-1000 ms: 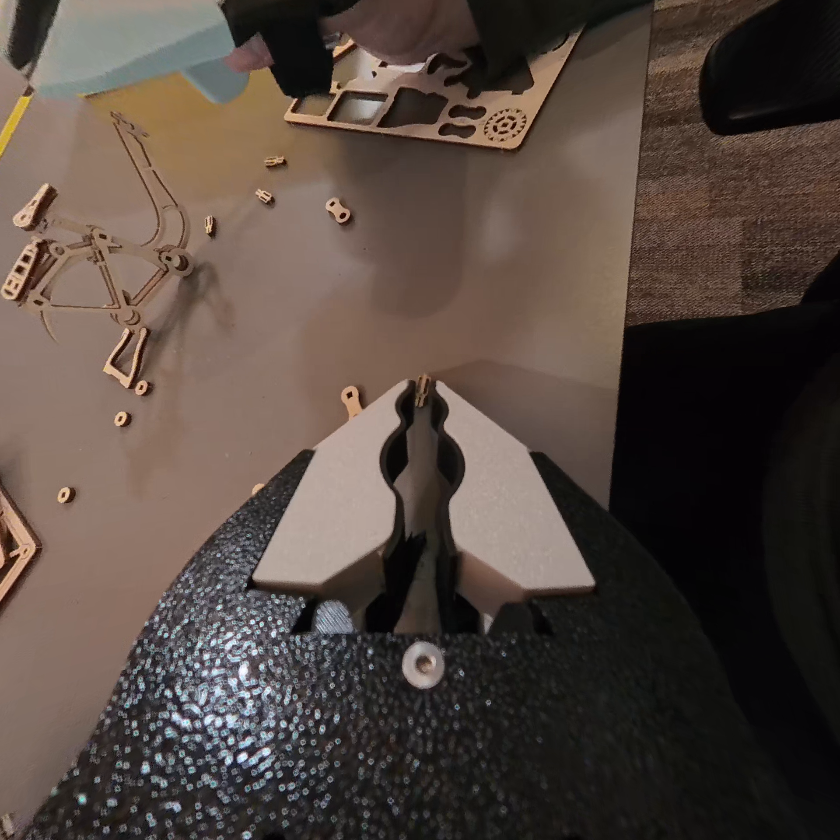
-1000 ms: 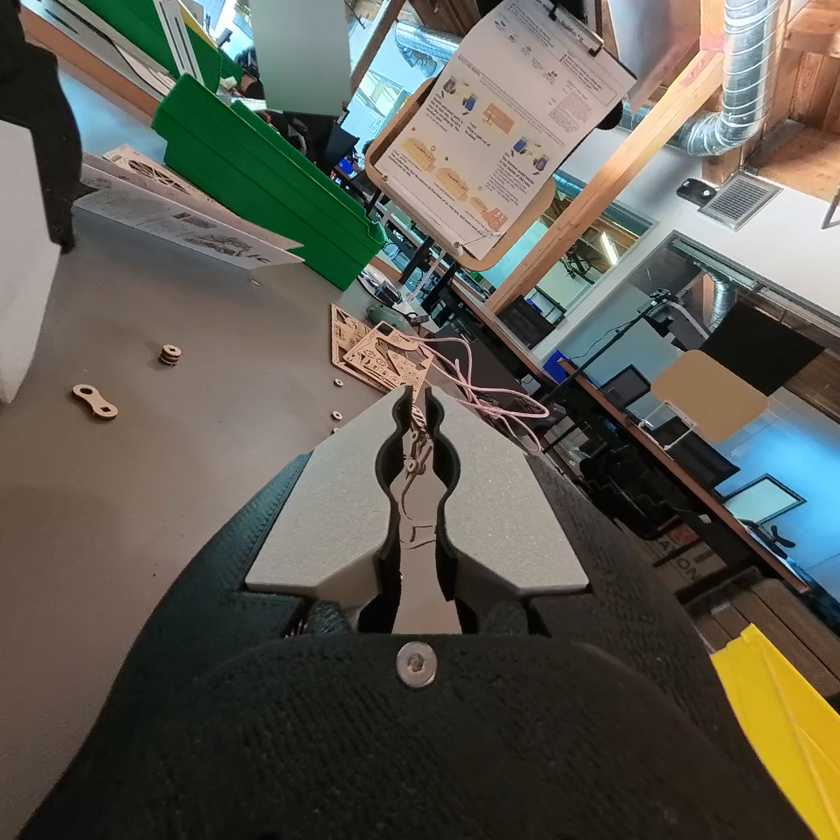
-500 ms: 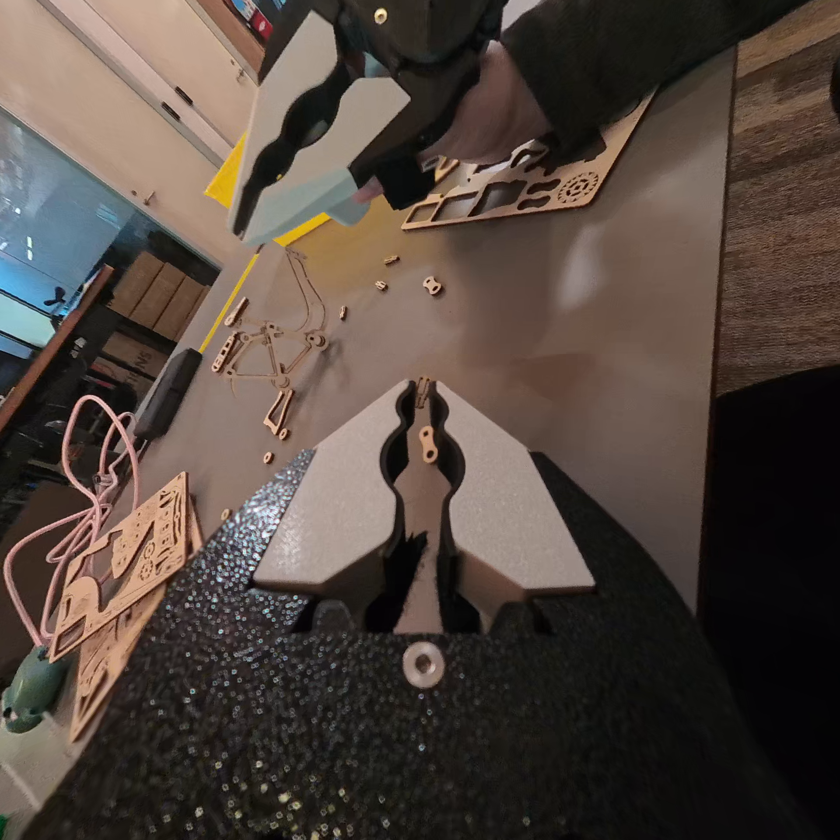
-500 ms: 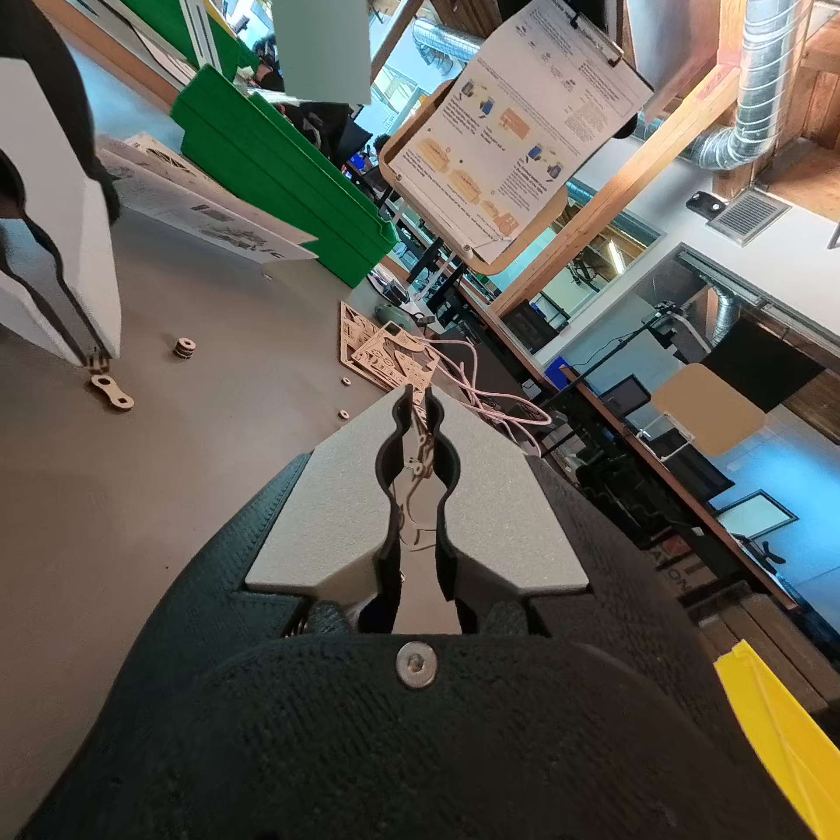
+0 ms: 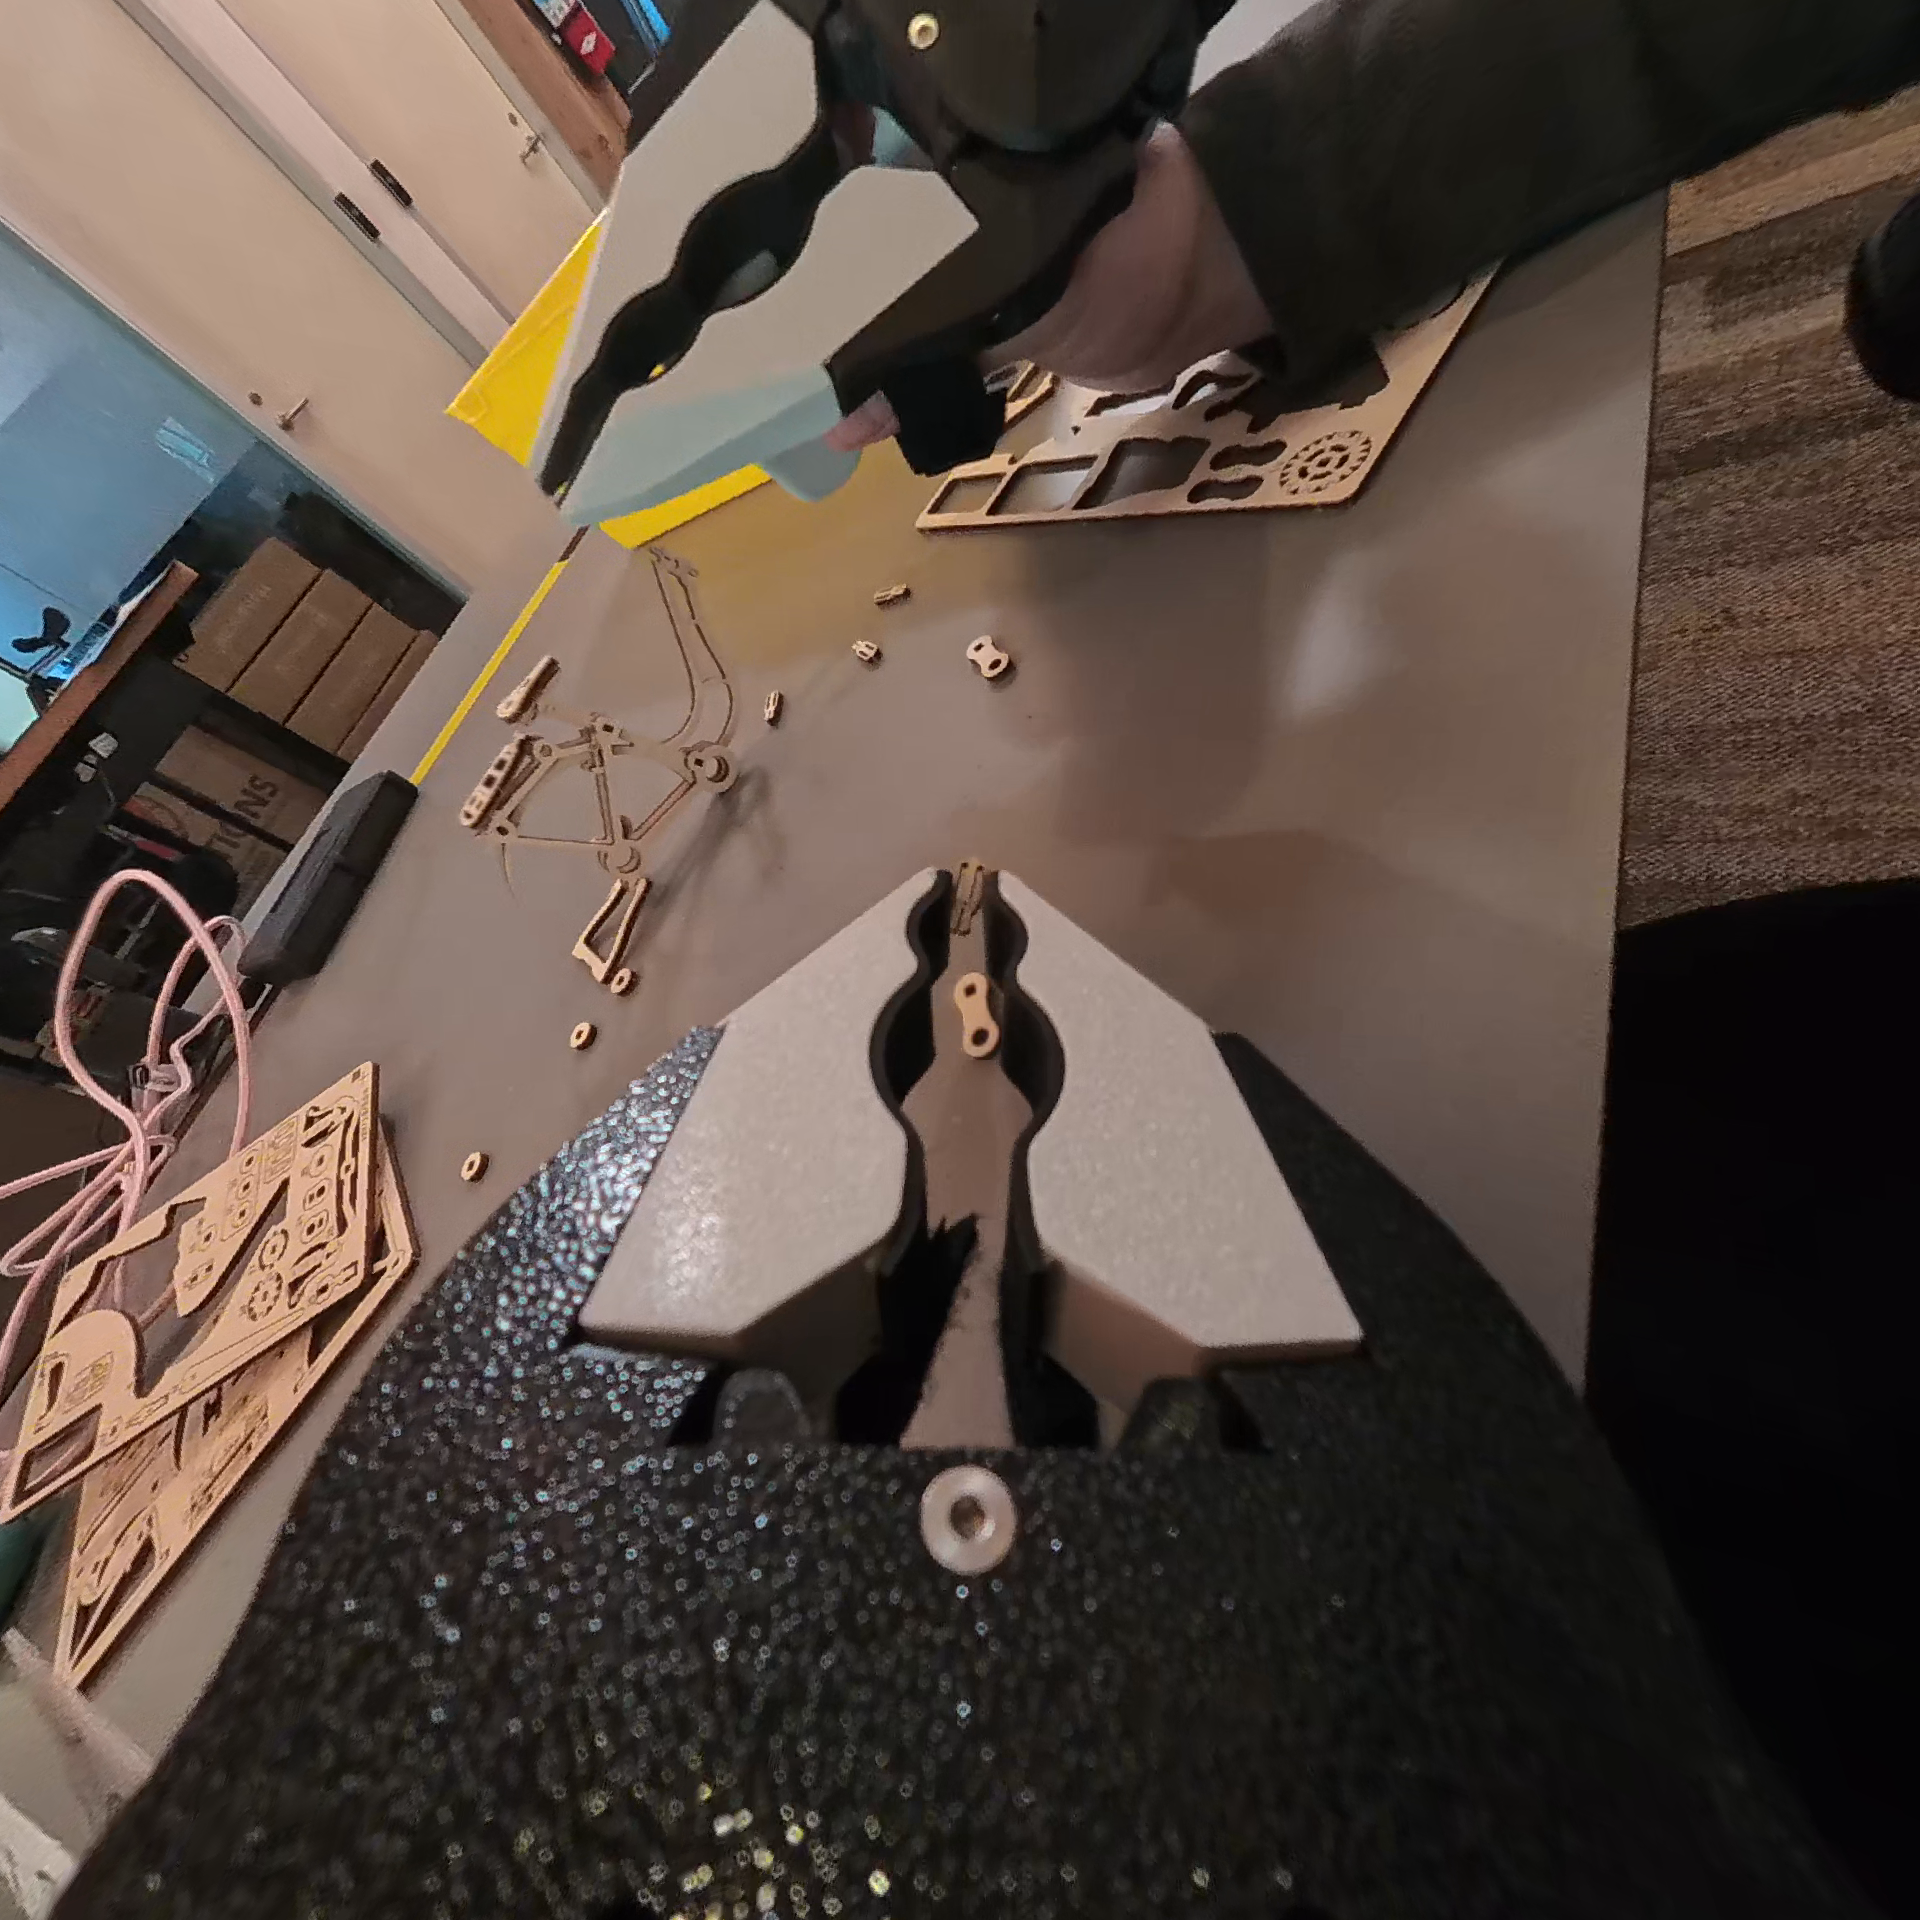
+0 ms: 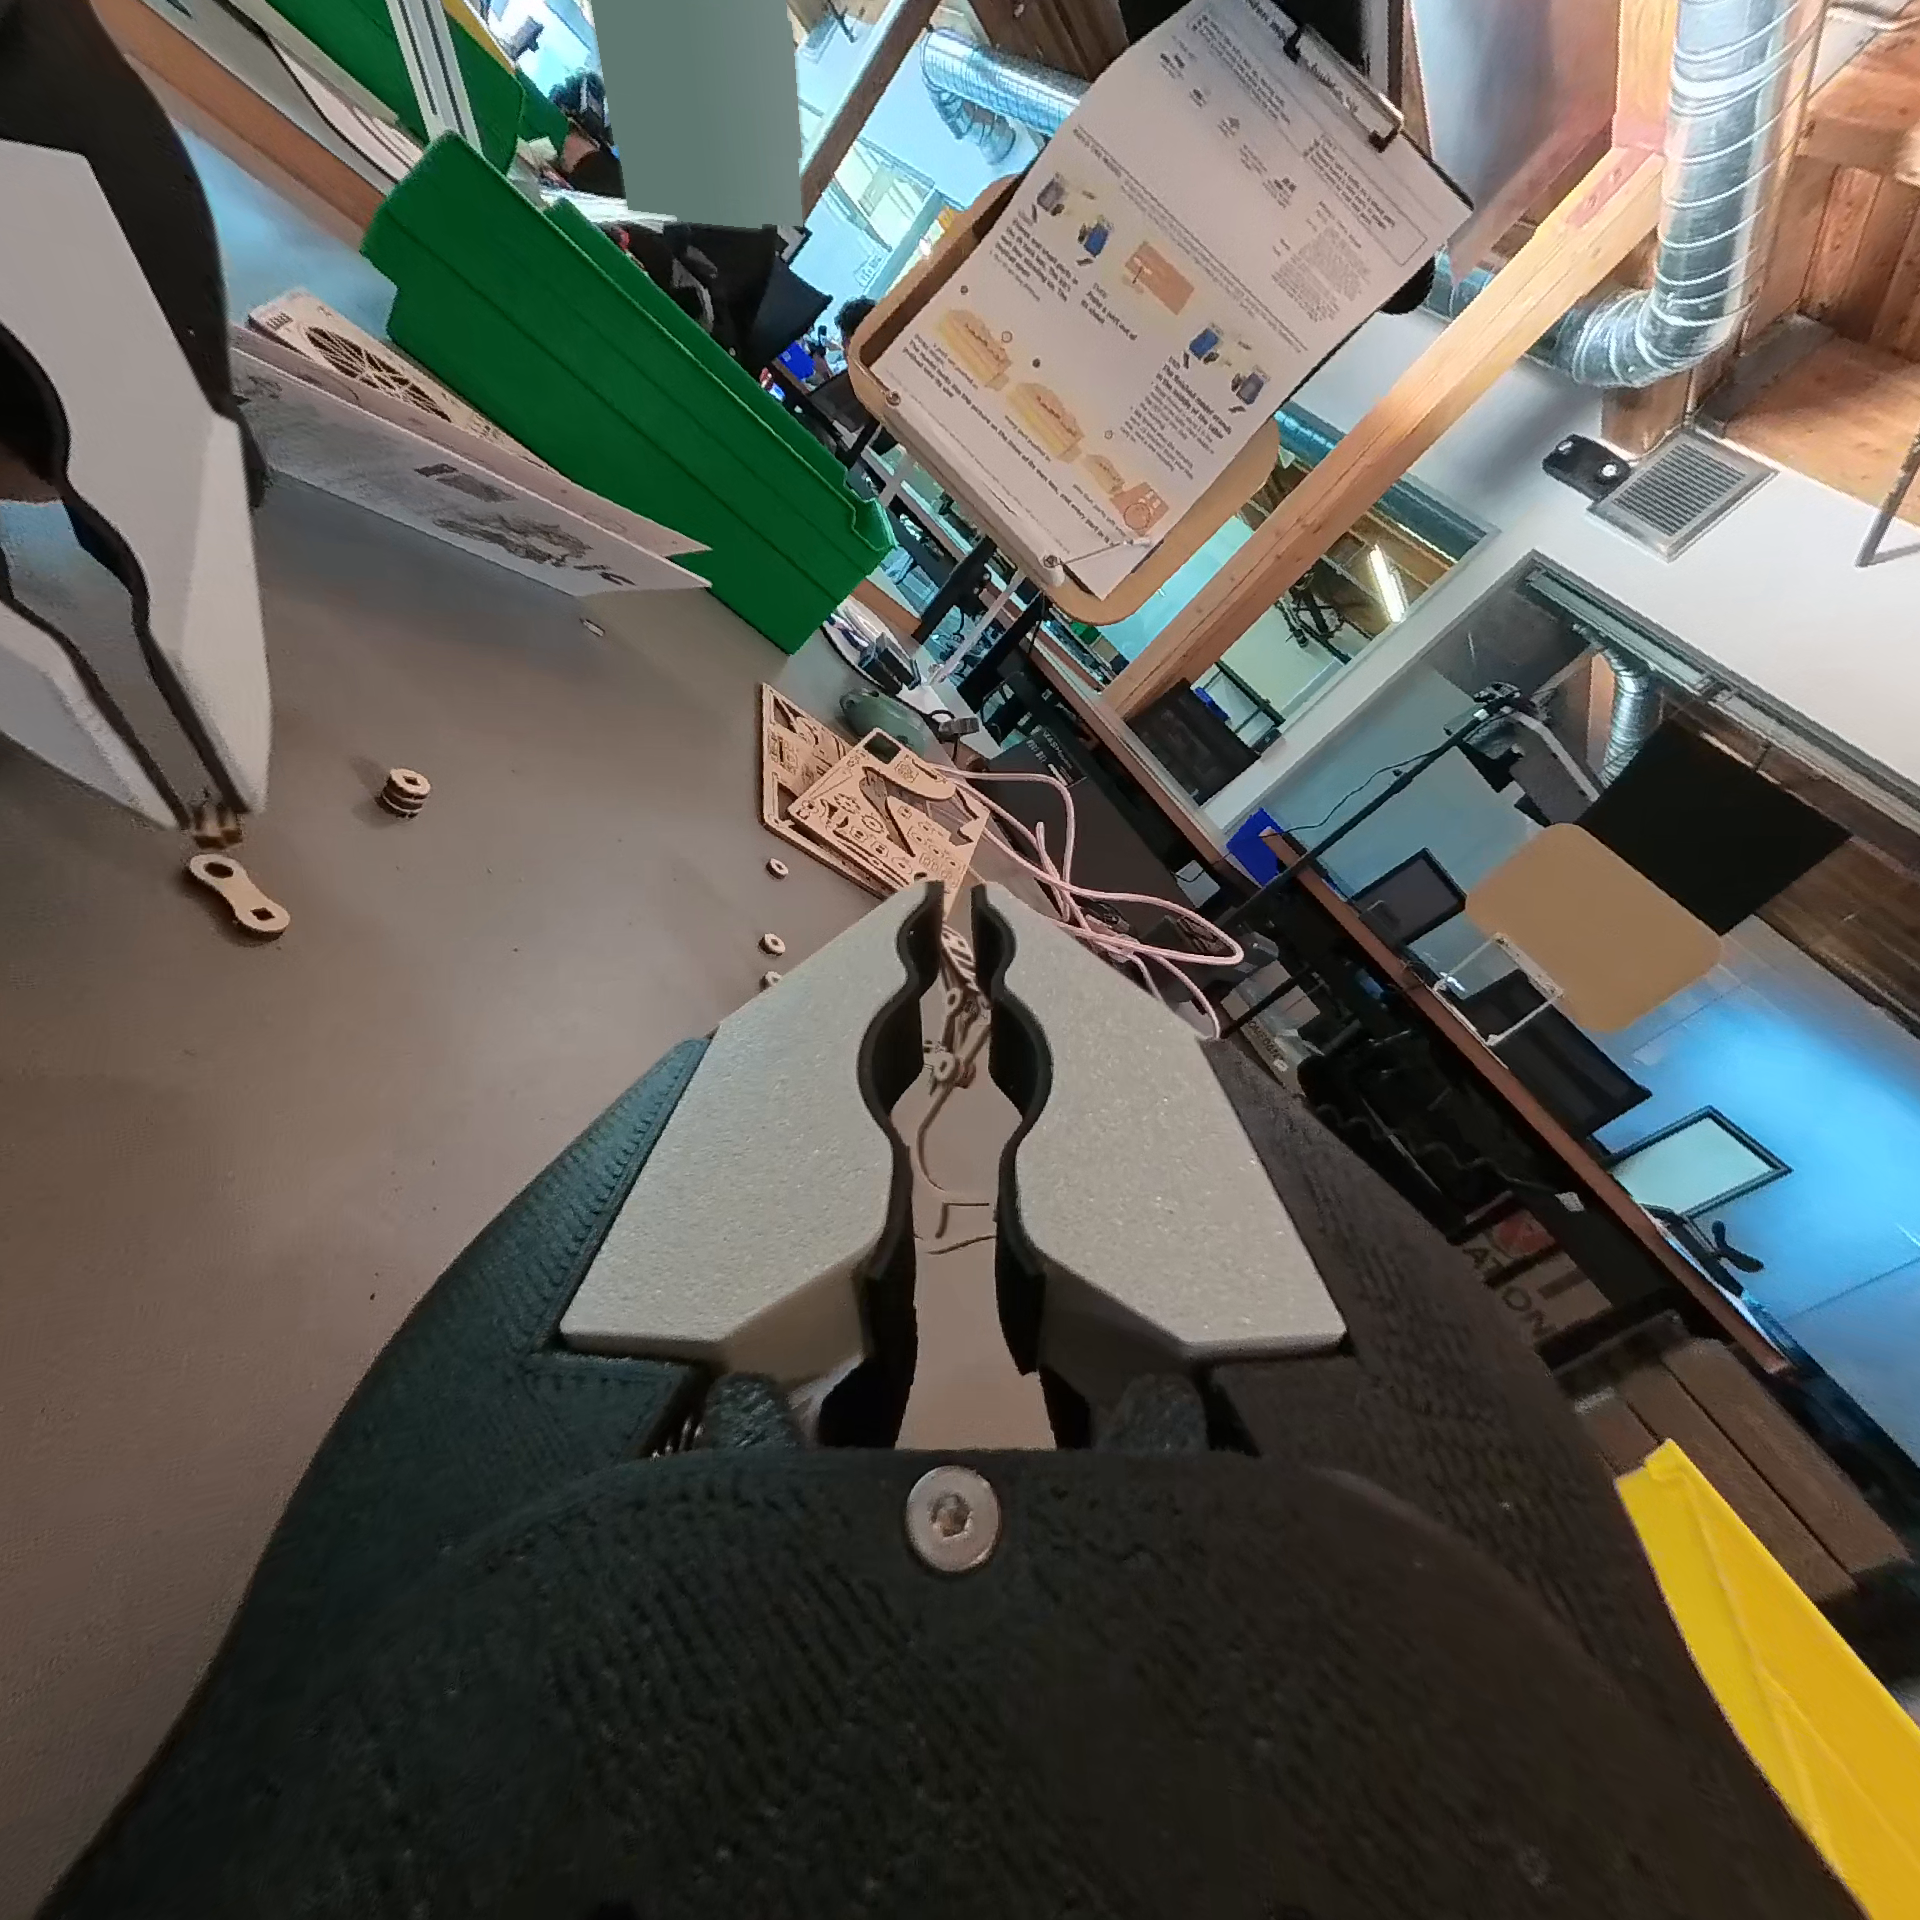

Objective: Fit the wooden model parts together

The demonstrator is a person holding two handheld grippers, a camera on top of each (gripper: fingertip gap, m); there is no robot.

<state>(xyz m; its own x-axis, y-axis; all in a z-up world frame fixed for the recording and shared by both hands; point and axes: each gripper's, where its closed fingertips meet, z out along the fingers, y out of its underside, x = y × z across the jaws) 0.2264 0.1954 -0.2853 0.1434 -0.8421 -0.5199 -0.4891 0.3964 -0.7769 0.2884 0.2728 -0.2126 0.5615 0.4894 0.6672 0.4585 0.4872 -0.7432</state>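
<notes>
We are observing the left gripper hanging low over the grey table, its fingers pinched together on a small wooden pin that is sticking out past the tips. A figure-eight wooden link is lying flat on the table directly below those fingers (in the right wrist view the same link is sitting just beside the pin, apart from it).

The right gripper is being held higher, near the far side of the table, by a dark-sleeved hand. In its own view its fingers are drawn nearly together; we cannot tell whether they are gripping anything.

The partly built wooden frame is lying well to the left of the left gripper, with small loose discs scattered near it. A punched-out wooden sheet is lying under the hand, and two further sheets are stacked at the left edge beside a pink cable
</notes>
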